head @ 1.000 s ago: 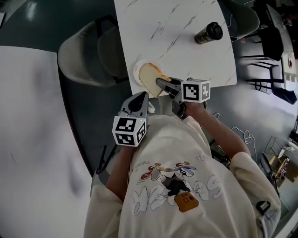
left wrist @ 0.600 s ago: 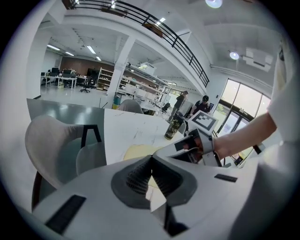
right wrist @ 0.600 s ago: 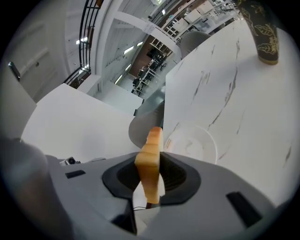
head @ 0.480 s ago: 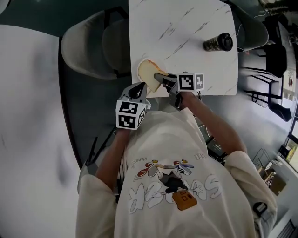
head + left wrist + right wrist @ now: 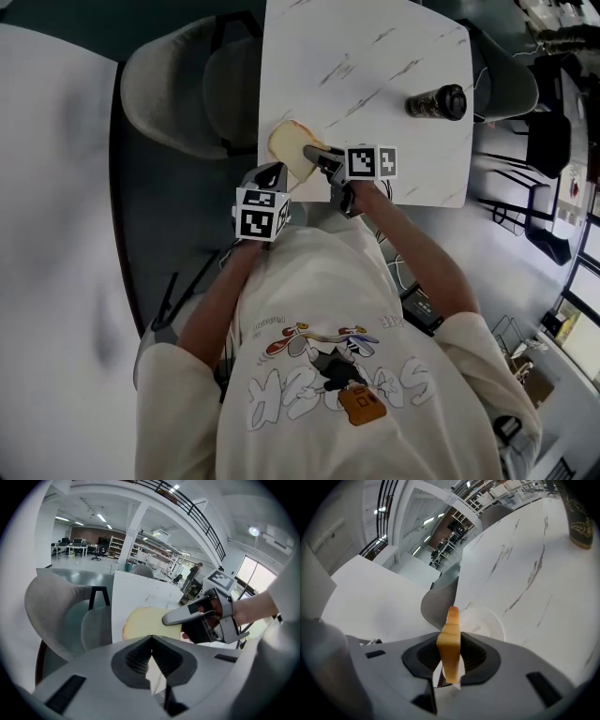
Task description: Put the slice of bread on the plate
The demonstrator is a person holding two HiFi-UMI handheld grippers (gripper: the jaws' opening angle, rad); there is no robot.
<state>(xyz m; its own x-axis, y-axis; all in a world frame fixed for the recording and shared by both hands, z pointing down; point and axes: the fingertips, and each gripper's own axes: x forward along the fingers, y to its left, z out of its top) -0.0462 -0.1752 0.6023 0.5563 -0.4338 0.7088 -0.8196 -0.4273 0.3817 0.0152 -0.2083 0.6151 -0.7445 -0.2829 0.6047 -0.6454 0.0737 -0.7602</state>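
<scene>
I hold a two-jaw gripper in each hand at the near left corner of a white marble-patterned table. My right gripper is clamped on the slice of bread; its jaws stand partly apart, pressing on both flat faces of the slice. In the right gripper view, the bread shows edge-on between the dark ribbed pads of the right gripper, golden crust along its outer end, sticking out past the jaw tips. Beyond it, a round white plate sits on the table close to the corner; the far end of the slice overlaps the plate's left rim, and I cannot tell whether the bread touches the plate.

My left gripper hovers just off the table's near edge, beside the right one; its jaws are closed together, tips meeting, with nothing gripped between them. In the left gripper view, the left gripper points toward the pale slice, with the right gripper reaching in from the right over the slice.

A dark bottle lies on the table's far right side, well apart from the plate; a grey shell chair stands at the table's left.
</scene>
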